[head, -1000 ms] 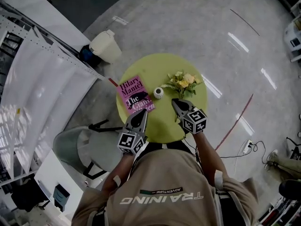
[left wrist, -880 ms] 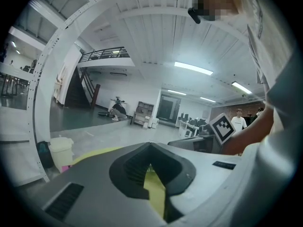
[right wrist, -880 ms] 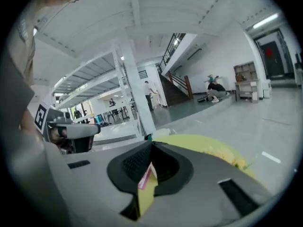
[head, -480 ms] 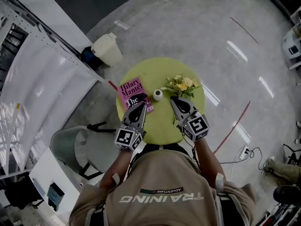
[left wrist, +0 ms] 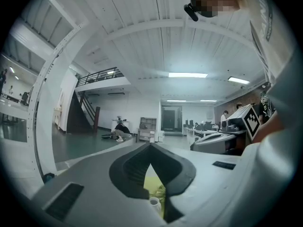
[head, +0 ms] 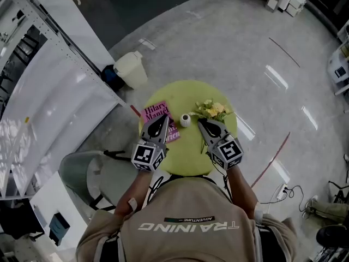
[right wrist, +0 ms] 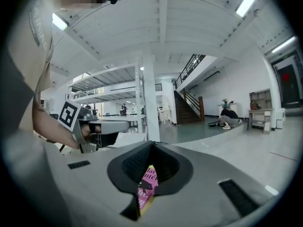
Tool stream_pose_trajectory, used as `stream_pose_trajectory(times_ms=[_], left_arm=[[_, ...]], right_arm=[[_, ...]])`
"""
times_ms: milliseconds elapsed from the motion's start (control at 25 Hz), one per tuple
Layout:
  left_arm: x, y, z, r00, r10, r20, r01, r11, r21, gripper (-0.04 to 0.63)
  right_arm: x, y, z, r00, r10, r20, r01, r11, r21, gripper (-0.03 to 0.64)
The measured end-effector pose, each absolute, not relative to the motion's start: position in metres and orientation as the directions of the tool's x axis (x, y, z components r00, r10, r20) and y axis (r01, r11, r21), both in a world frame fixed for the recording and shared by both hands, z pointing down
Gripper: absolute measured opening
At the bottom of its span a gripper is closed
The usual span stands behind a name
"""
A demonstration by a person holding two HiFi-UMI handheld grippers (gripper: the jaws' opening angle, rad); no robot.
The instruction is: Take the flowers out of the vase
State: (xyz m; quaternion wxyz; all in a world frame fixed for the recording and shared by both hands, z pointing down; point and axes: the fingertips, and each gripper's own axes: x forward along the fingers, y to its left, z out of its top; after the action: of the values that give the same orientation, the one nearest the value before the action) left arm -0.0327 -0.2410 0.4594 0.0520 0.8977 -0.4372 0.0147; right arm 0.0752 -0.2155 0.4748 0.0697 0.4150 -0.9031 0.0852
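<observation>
The pale polished floor [head: 262,48] took up most of the hall, with long white racking [head: 60,91] running down one side of it. In the middle stood a round yellow-green table [head: 188,149], and a person [head: 185,222] in a tan shirt stood at its near edge. A grey chair [head: 82,173] sat off to that person's left, and a cream bin [head: 133,69] stood by the foot of the racking.

On the left part of the table lay a pink book [head: 154,113], face up. The person held a tool in each hand over the near half of the table, both pointing away from the body. The left gripper [head: 164,117] had its jaws closed tip to tip with nothing between them, its nose over the book's right edge as I saw it from above. The right gripper [head: 200,121] was closed in the same way and empty (only the book showed through the gap behind its tips).

The flowers [head: 214,109], a small yellow bunch with green leaves, were at the right part of the table, just ahead of the right gripper's nose. The little white vase [head: 185,120] stood just to their left, between the two noses. I could not tell whether any stem was inside it or touched it.
</observation>
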Motion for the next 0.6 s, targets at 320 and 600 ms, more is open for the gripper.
stream_pose_trajectory(times_ms=[320,600], left_arm=[[-0.037,-0.240,0.446,0.610,-0.790,0.061,-0.792,-0.607,0.058,0.002],[-0.036,-0.239,0.442,0.609,-0.792,0.047,-0.793,-0.607,0.044,0.002]], right_arm=[[0.077,-0.219,0.452,-0.631,-0.758,0.165,-0.773,0.632,-0.053,0.000],[0.078,-0.219,0.450,-0.634,-0.756,0.164,-0.771,0.634,-0.058,0.000]])
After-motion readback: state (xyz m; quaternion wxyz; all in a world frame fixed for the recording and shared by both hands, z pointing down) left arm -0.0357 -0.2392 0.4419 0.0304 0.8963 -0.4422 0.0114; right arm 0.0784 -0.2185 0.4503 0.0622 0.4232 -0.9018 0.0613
